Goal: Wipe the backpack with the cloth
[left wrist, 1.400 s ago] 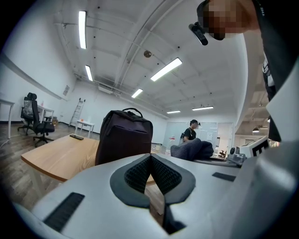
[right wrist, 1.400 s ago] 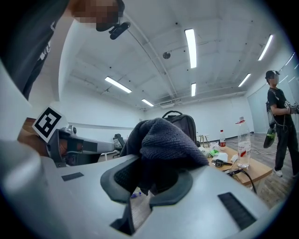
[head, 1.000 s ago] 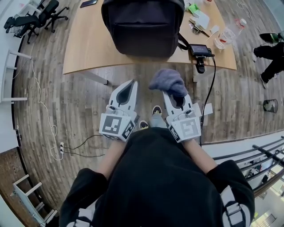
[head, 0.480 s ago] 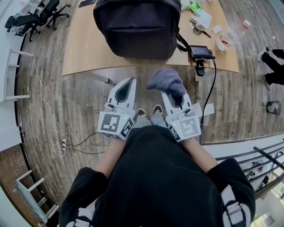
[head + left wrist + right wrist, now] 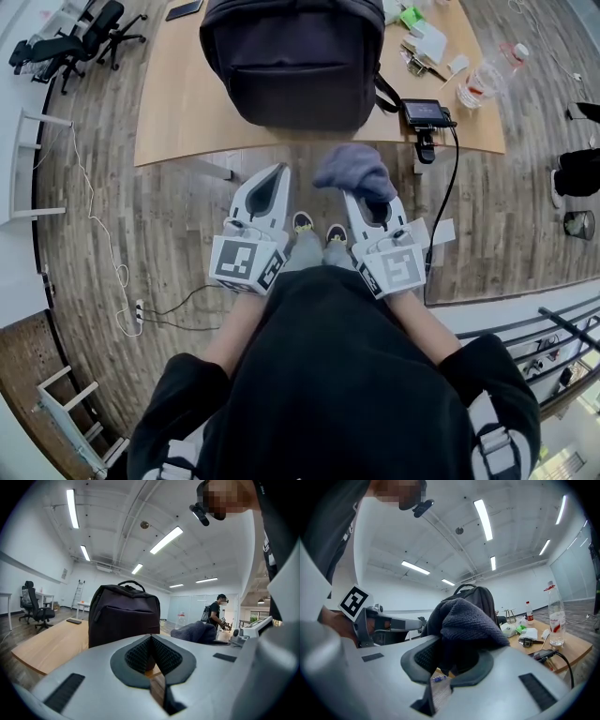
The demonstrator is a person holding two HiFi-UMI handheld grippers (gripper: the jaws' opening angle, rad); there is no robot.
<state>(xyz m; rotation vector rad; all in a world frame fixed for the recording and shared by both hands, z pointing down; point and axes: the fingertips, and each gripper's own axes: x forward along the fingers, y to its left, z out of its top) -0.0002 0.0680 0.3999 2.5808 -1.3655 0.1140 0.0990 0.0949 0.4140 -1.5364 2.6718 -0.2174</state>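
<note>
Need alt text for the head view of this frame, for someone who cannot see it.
Seen from above, the right gripper holds a bunched grey-blue cloth short of a black backpack standing on a wooden table. The left gripper is shut and empty beside it.

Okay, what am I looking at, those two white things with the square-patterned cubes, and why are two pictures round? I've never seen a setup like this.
No robot: a person standing by a wooden table holds a two-jaw gripper in each hand; the patterned cubes are part of them. The top-down picture comes from a camera on the person's head; each round picture comes from a camera riding on one gripper, looking along its jaws. The left gripper is shut and empty. The right gripper is clamped on a grey-blue cloth. On the table stands a black backpack, with a small screen device and a plastic bottle beside it. The cloth is not touching the backpack yet.
</note>
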